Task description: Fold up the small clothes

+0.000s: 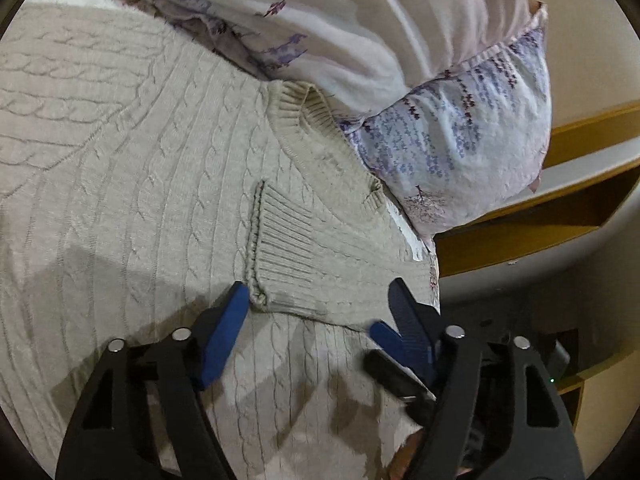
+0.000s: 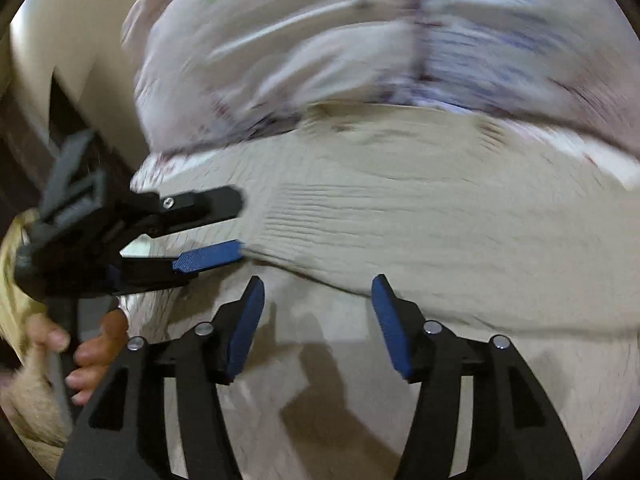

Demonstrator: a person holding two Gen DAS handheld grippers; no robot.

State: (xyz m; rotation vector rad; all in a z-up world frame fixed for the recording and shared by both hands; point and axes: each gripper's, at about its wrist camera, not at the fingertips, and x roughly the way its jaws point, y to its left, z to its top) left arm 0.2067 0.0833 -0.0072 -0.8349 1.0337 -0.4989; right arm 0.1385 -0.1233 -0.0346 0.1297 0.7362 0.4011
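Observation:
A beige cable-knit sweater (image 1: 120,180) lies spread flat on a bed, its ribbed neckline (image 1: 304,108) at the far side. One sleeve is folded across the body, with the ribbed cuff (image 1: 288,256) on top. My left gripper (image 1: 318,284) straddles that cuff end with its blue pads apart and not pressing, so it is open. From the right wrist it shows at the left as my left gripper (image 2: 240,224), at the cuff's edge. My right gripper (image 2: 318,284) is open and empty, low over the sweater (image 2: 440,220) just short of the sleeve's edge. One of its fingers (image 1: 386,340) shows beside my left gripper.
A floral pillow (image 1: 460,140) and a white floral duvet (image 1: 320,20) press against the sweater's far side. Wooden shelving (image 1: 580,132) stands past the bed's right edge. A person's hand (image 2: 96,344) holds the left gripper's handle. The right wrist view is motion-blurred.

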